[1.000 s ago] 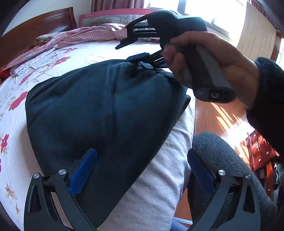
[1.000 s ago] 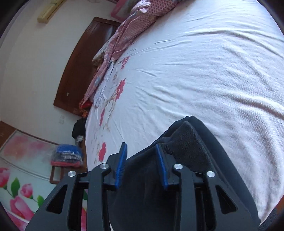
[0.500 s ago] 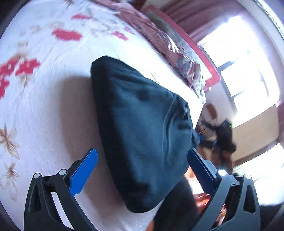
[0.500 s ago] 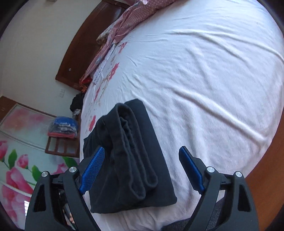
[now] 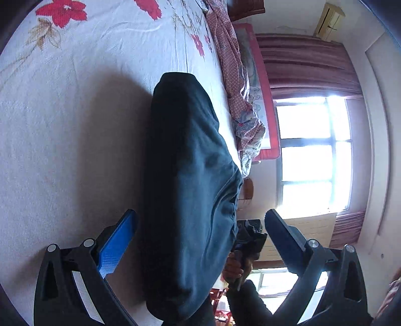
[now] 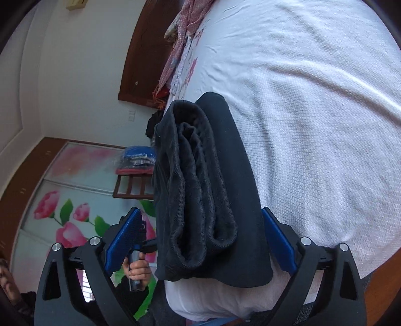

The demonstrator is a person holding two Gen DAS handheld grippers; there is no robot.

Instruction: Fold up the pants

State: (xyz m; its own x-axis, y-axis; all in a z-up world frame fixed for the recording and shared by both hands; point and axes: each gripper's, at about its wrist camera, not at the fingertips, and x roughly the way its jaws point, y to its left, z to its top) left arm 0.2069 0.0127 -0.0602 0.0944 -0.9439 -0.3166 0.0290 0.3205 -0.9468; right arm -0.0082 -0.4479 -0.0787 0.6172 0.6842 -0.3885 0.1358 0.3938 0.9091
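Observation:
The dark pants (image 5: 185,190) lie folded into a thick bundle near the edge of the bed (image 5: 62,140). In the right wrist view the pants (image 6: 200,190) show their stacked folded layers and hems. My left gripper (image 5: 200,240) is open, its blue pads on either side of the bundle, not closed on it. My right gripper (image 6: 200,240) is open too, straddling the bundle's near end. The right gripper also shows in the left wrist view (image 5: 248,238), held in a hand behind the pants. The left gripper shows in the right wrist view (image 6: 137,253).
The bed has a white sheet with red flowers (image 5: 62,12). A pink patterned blanket (image 5: 240,100) lies along the far side. A wooden headboard (image 6: 145,50), a wardrobe with flower doors (image 6: 62,213) and a window (image 5: 313,155) surround the bed.
My right gripper has let go of the pants and opened. Both grippers have rolled sideways and now straddle the folded bundle, which rests on the bed.

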